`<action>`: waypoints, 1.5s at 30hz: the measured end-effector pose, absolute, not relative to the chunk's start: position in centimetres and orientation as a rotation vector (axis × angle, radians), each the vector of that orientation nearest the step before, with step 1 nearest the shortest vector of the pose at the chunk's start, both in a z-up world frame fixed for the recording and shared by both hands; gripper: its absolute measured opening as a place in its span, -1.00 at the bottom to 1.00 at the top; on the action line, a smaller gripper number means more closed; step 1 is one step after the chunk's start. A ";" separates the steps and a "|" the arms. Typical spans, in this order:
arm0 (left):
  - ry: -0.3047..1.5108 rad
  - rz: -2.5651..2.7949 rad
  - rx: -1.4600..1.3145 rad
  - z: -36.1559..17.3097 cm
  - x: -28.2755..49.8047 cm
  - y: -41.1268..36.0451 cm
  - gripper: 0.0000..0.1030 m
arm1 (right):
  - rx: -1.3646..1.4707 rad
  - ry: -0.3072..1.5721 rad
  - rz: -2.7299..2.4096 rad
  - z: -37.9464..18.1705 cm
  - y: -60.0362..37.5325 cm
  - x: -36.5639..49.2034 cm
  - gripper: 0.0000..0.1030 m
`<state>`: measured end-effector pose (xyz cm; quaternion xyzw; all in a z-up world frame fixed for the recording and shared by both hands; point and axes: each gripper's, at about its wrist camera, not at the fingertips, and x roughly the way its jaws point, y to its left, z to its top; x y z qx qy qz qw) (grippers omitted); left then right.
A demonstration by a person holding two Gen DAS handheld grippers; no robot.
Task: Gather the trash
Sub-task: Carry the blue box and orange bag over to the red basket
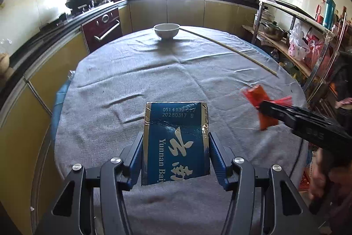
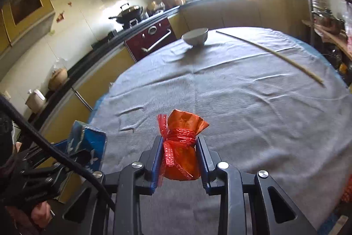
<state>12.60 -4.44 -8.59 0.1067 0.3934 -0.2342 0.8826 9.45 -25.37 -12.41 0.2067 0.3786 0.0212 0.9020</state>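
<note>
Two hand-held grippers are raised above a round table (image 1: 154,80) covered by a grey cloth, each closed on a piece of trash. At the left, the left gripper (image 1: 176,147) is clamped on a blue cardboard box (image 1: 175,140) printed with white characters and a date code; the box is held upright between the blue pads, clear of the cloth. In the right wrist view the same box (image 2: 88,142) is seen at the lower left, with a hand (image 2: 40,213) wrapped around the gripper's handle. Further right, the right gripper (image 2: 179,147) is squeezed shut on an orange-red wrapper (image 2: 182,147) bound with red mesh netting, also lifted off the table. From the left wrist view this wrapper (image 1: 258,98) appears blurred at the right, pinched at the tip of the black fingers. At the far edge of the table a white bowl (image 1: 166,30) is set, and to its right a long thin stick (image 1: 231,51) is laid diagonally across the cloth.
</note>
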 end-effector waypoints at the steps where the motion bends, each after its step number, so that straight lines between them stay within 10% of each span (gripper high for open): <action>1: 0.809 -0.485 0.229 -8.4 12.1 -4.6 0.11 | 0.430 0.772 0.040 -12.1 -25.7 8.5 -0.38; 45: 0.622 -0.549 0.504 -5.6 1.1 -14.2 0.11 | 0.474 0.578 -0.111 -8.1 -31.0 -7.6 -0.37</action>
